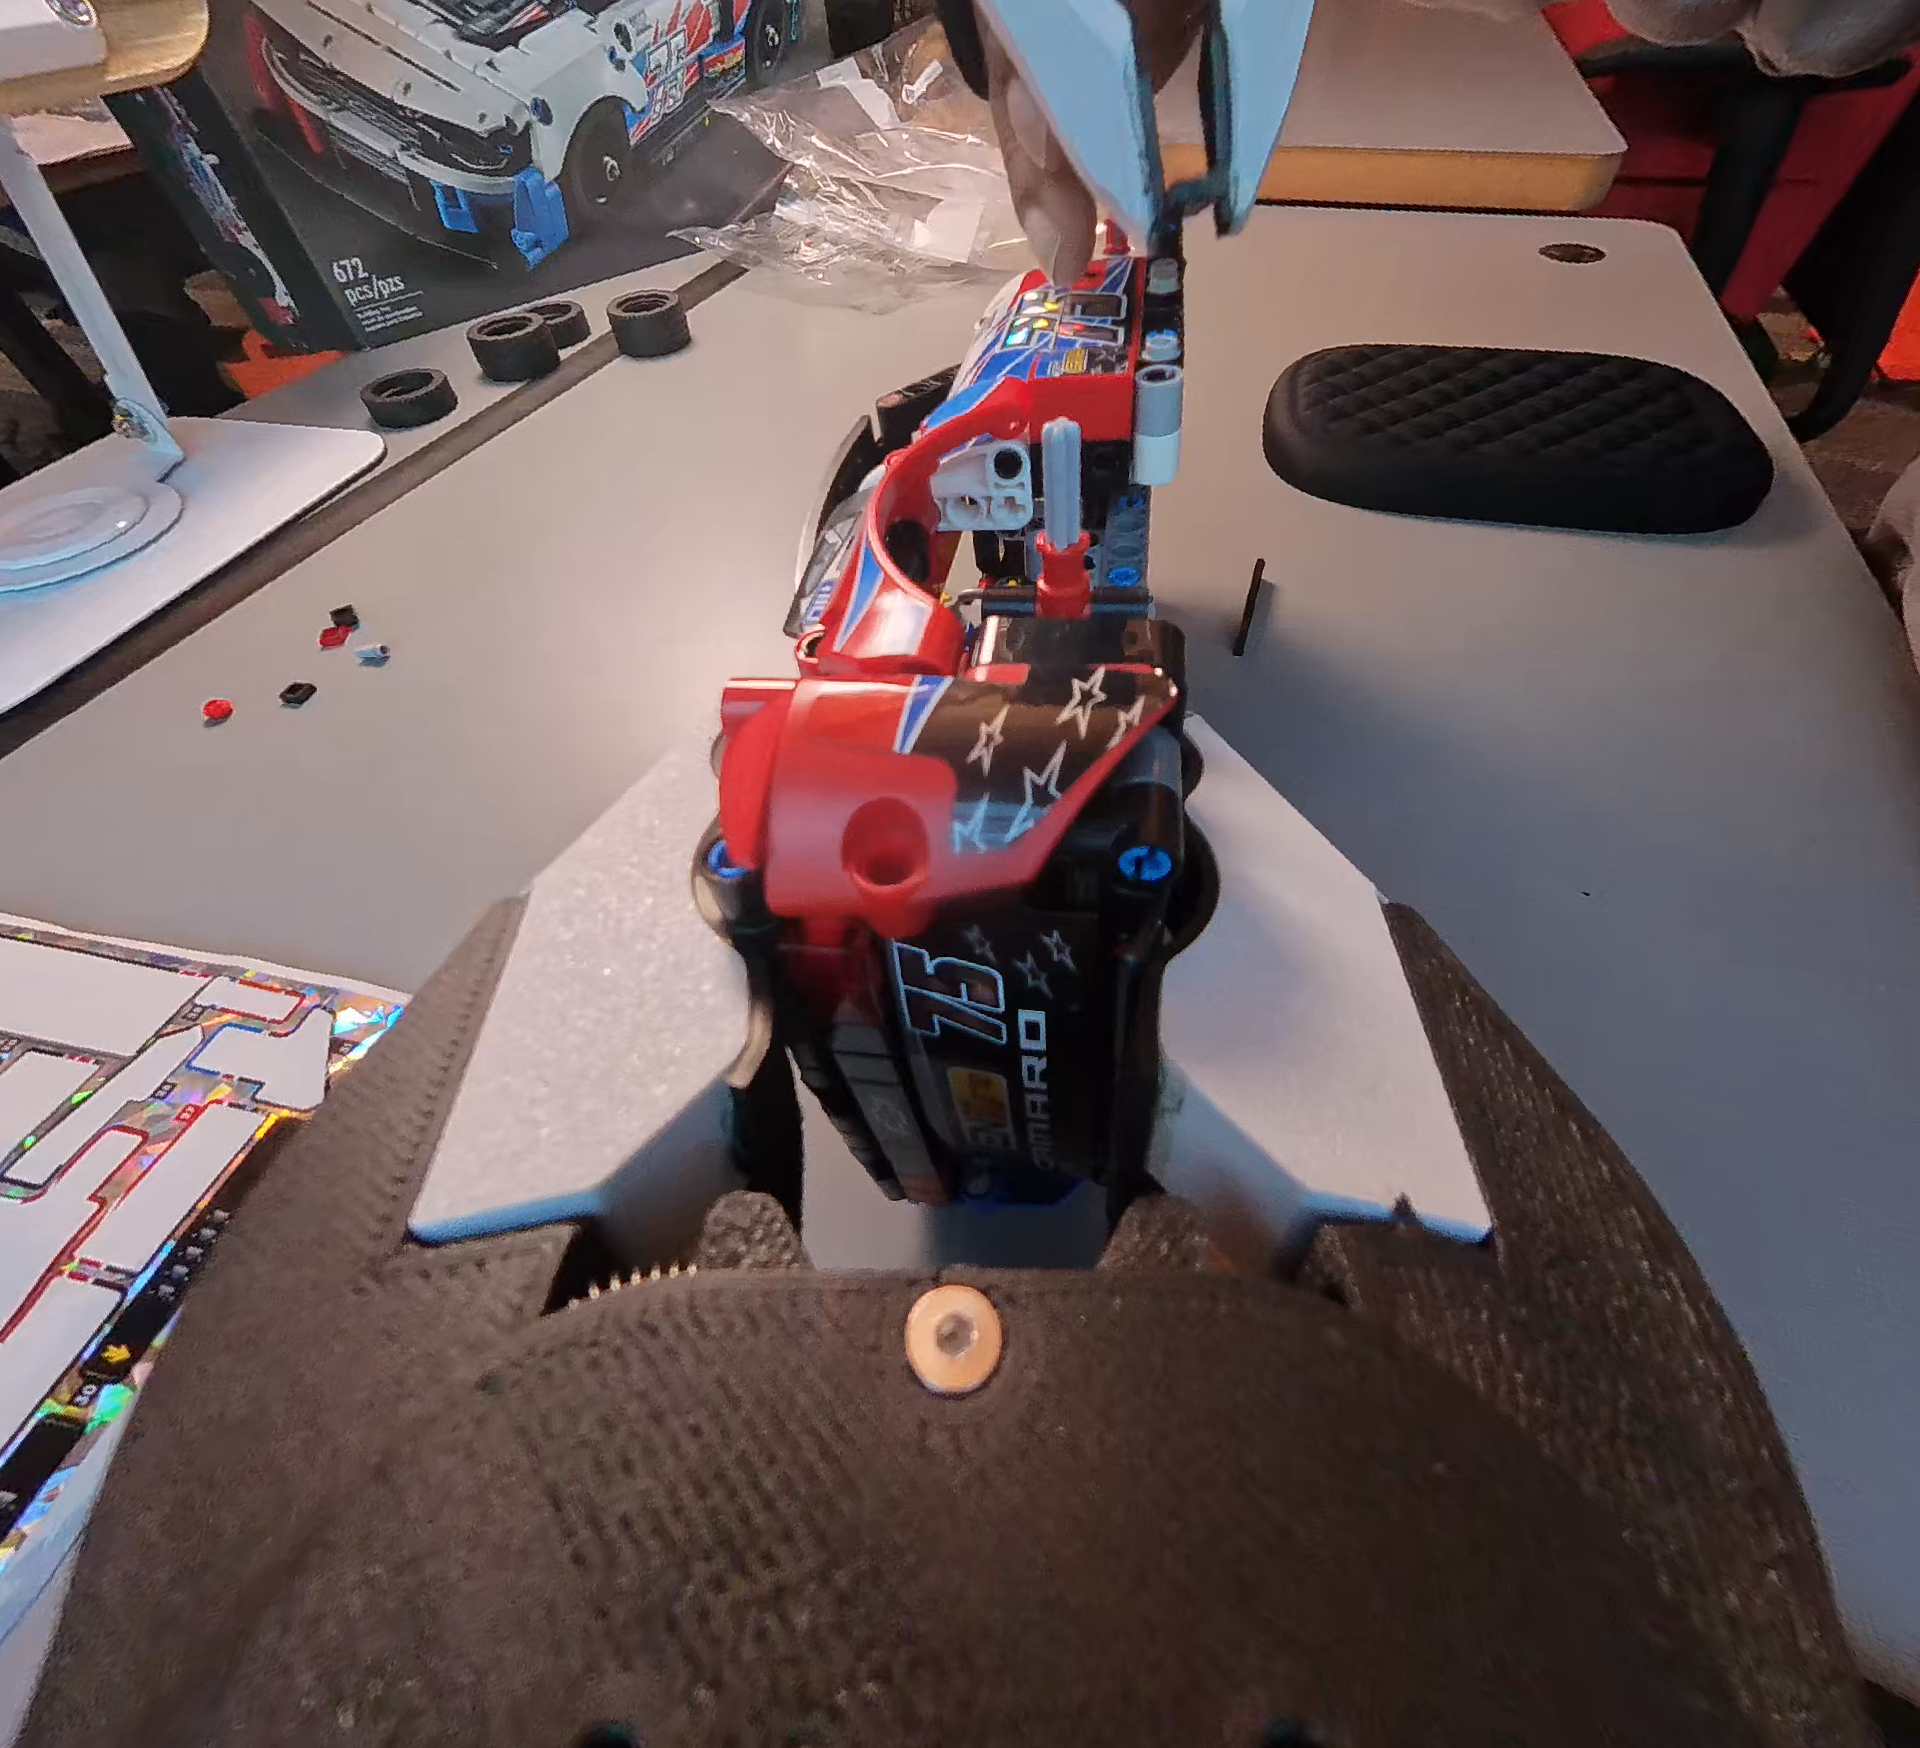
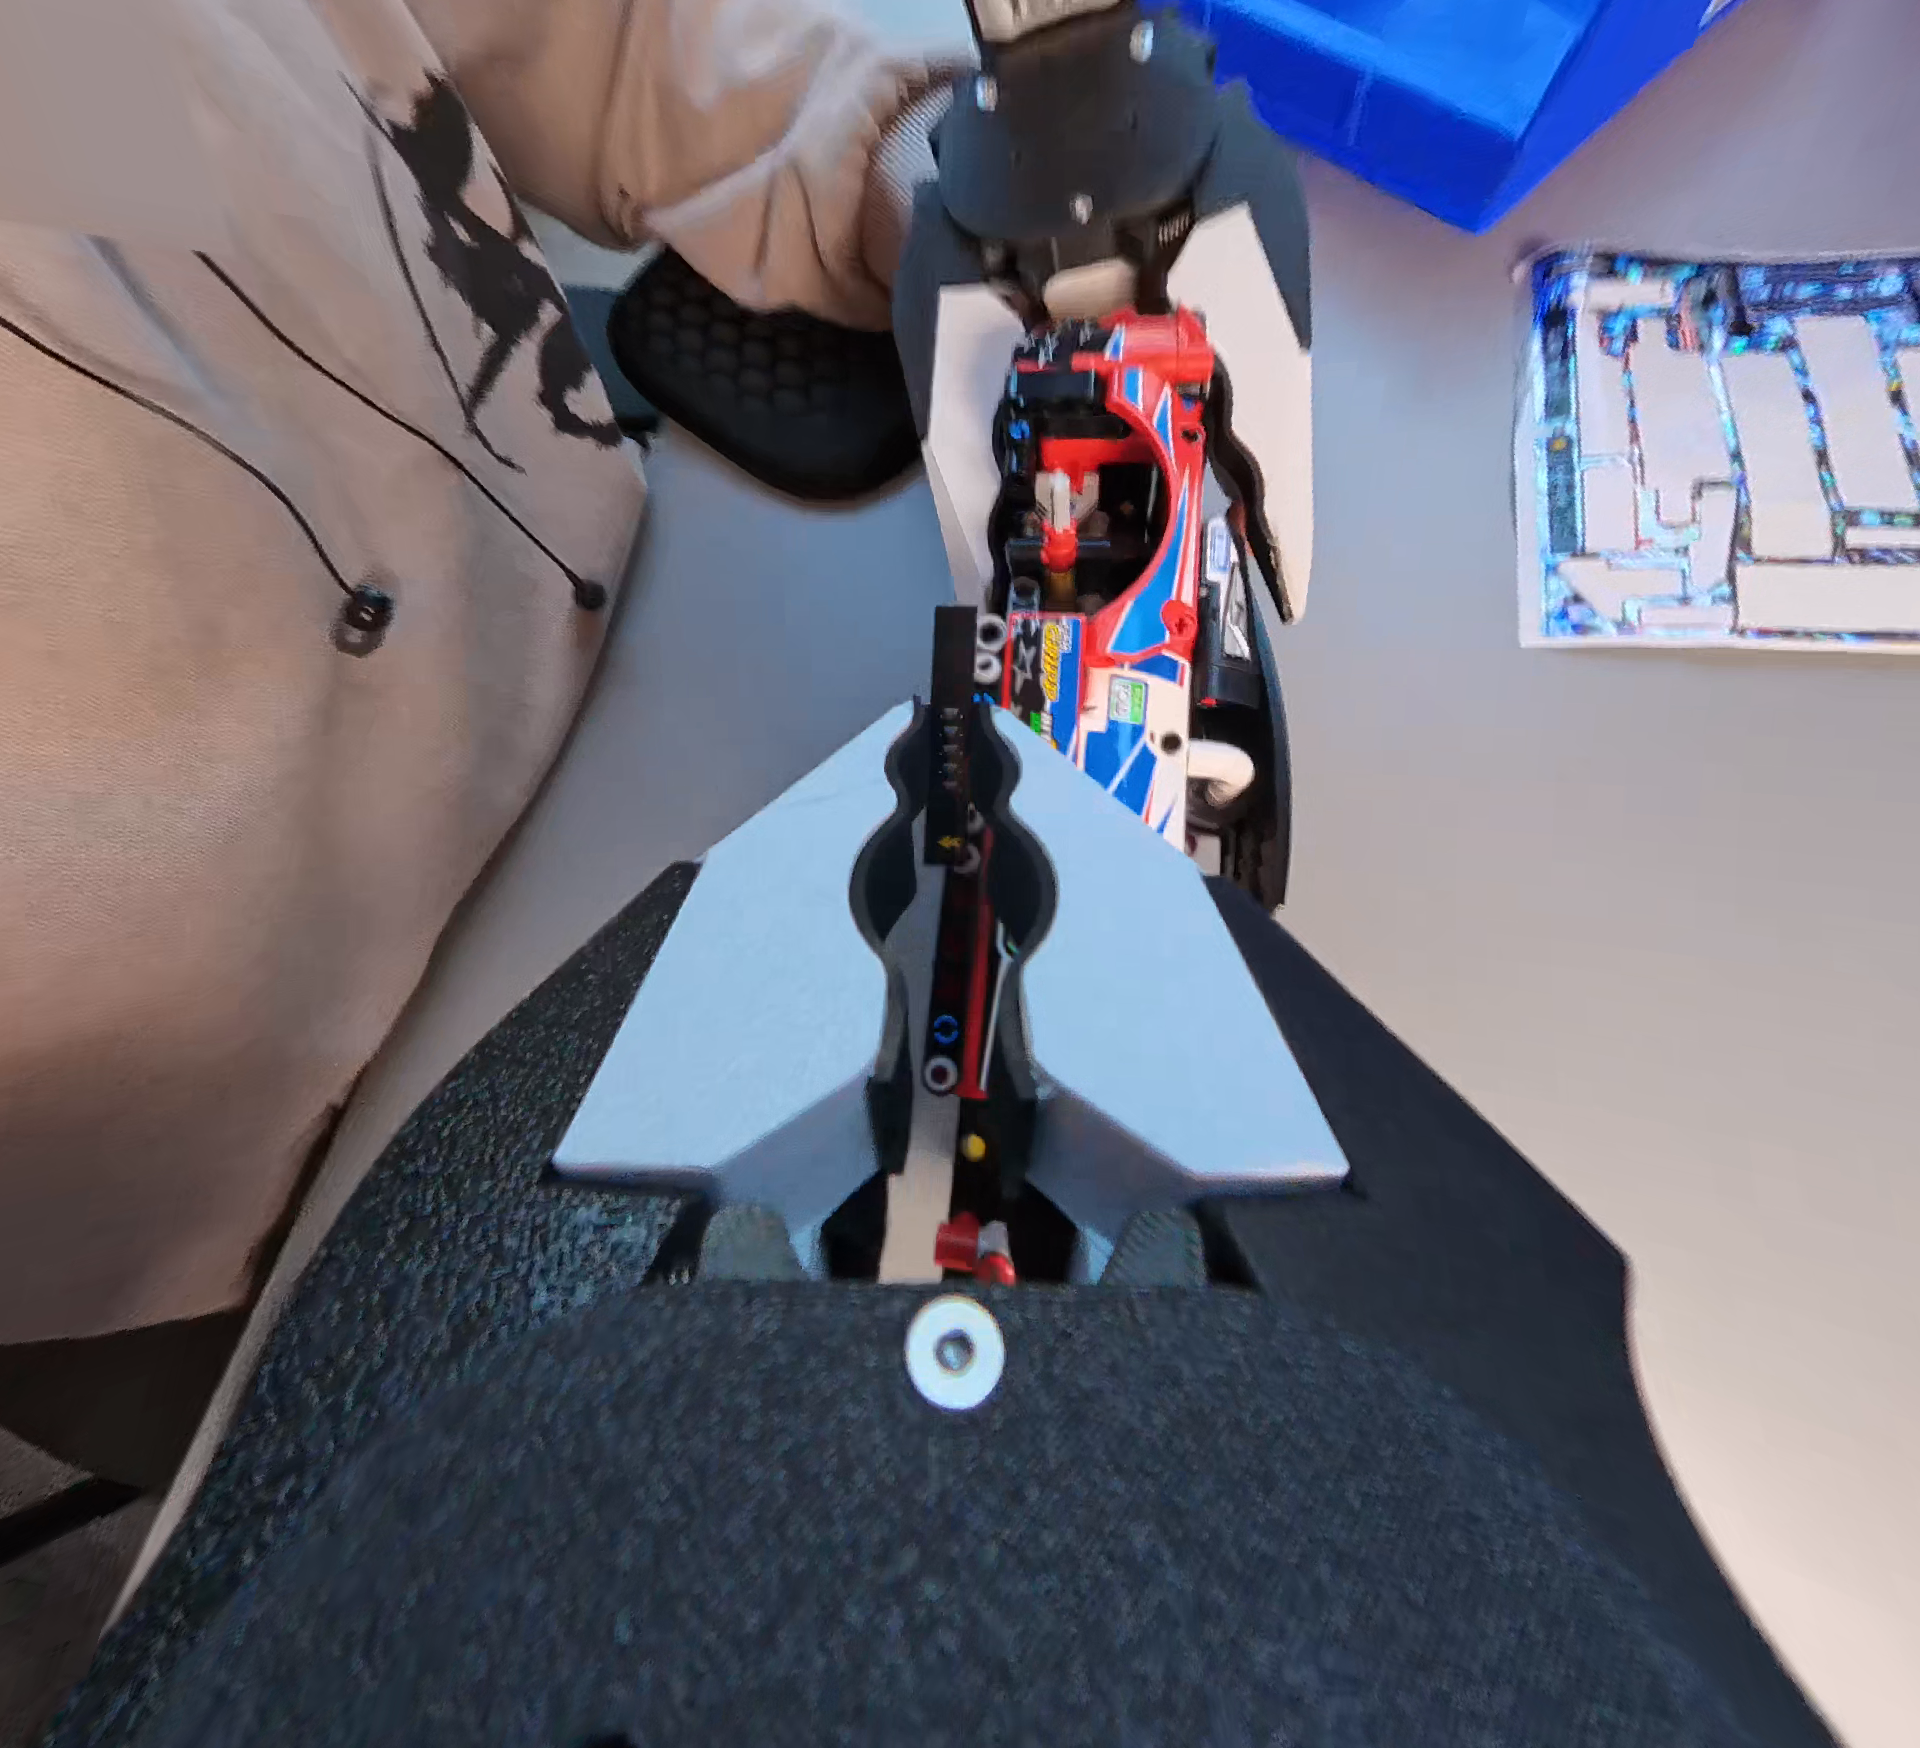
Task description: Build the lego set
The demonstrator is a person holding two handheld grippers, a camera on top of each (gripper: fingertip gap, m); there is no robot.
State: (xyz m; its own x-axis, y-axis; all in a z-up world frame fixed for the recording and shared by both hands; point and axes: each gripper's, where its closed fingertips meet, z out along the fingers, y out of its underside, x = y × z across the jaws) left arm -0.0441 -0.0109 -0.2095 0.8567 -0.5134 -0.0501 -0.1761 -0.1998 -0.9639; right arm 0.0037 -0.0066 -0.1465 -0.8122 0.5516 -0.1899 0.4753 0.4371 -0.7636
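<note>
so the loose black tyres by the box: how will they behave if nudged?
The tyres look rubbery, so probably grippy, light. Three stand upright on their treads, so likely to roll or topple; the fourth seems to lie flatter, so it should stay put.

the lego car body [image 1: 966, 763] is red and black, with white outlined stars and blue and white streaks. both grippers have pale grey fingers [image 1: 582, 1023] on textured black housings. four tyres [image 1: 514, 345] are black. the sticker sheet [image 2: 1725, 451] is white with holographic edging. the wrist rest [image 1: 1517, 441] is black and quilted. the desk [image 1: 1558, 867] is plain grey.
</note>
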